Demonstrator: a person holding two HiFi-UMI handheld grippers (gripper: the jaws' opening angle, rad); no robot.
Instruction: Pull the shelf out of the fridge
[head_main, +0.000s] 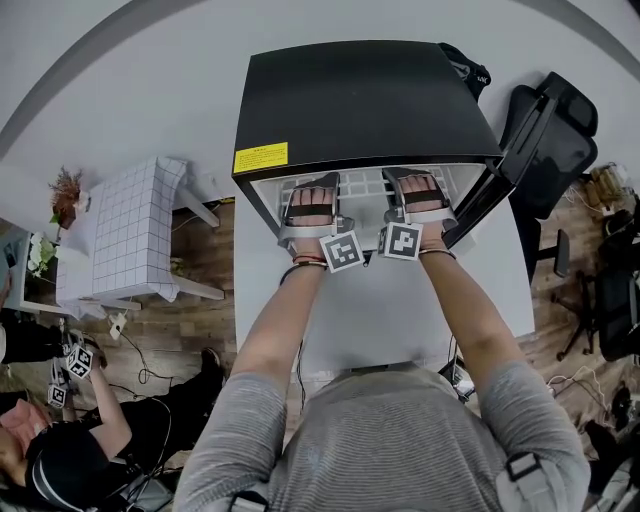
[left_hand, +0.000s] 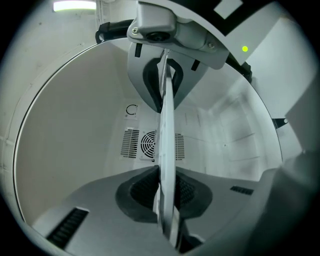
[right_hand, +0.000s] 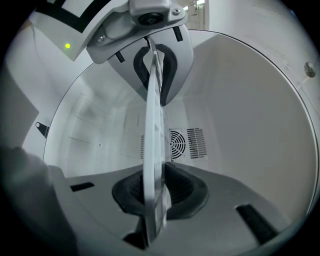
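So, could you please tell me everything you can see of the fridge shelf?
The shelf is a thin, flat white grid, plastic or coated wire by its look. It sits inside the open black fridge, its front edge at the opening. The left gripper and right gripper are each shut on that front edge, side by side; both gripper views show it edge-on between the pads.

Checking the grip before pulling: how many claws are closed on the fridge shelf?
2: the left claw grips the shelf at front left, the right claw at front right.
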